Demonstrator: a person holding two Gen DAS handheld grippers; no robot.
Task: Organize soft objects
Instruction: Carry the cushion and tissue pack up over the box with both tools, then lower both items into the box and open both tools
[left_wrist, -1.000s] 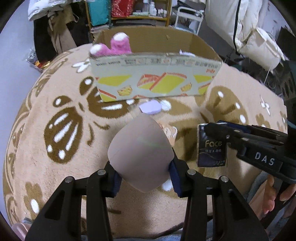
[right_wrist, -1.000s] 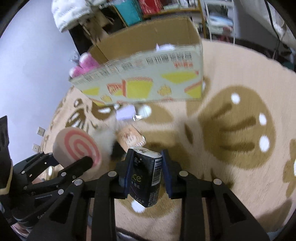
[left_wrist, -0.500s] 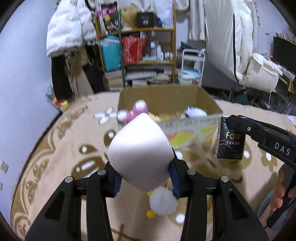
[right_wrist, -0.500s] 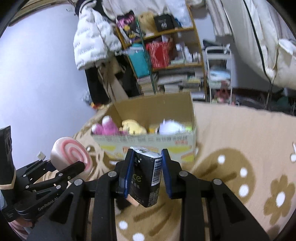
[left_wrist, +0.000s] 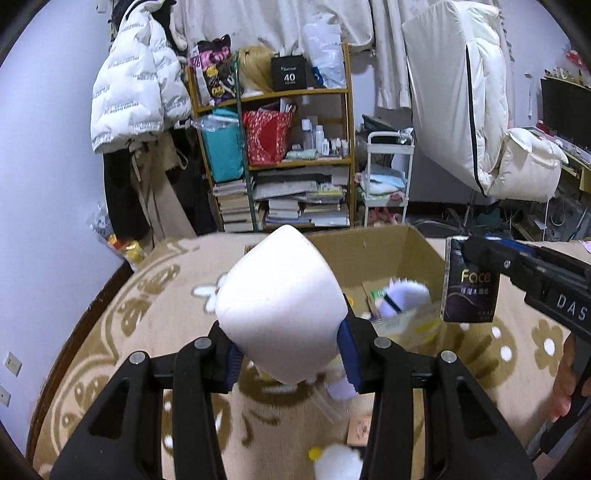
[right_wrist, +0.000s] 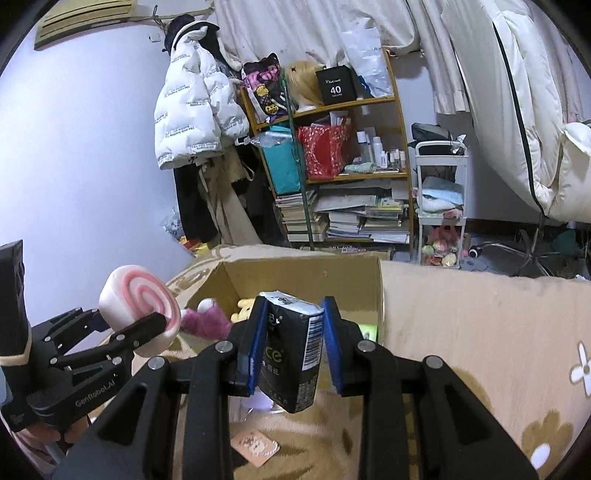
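My left gripper is shut on a soft white roll toy with a pink swirl face, held above the carpet in front of the cardboard box. My right gripper is shut on a black tissue pack, which also shows in the left wrist view. It hangs at the box's near edge. Inside the box lie a pink plush, a yellow plush and a white plush.
A beige patterned carpet covers the floor. A white fluffy toy, a lilac item and a small flat packet lie on it near me. A shelf of books and a white cart stand behind the box.
Both grippers have risen and tilted up with their loads, closer to the box. The box's inside and the room behind now show more fully.
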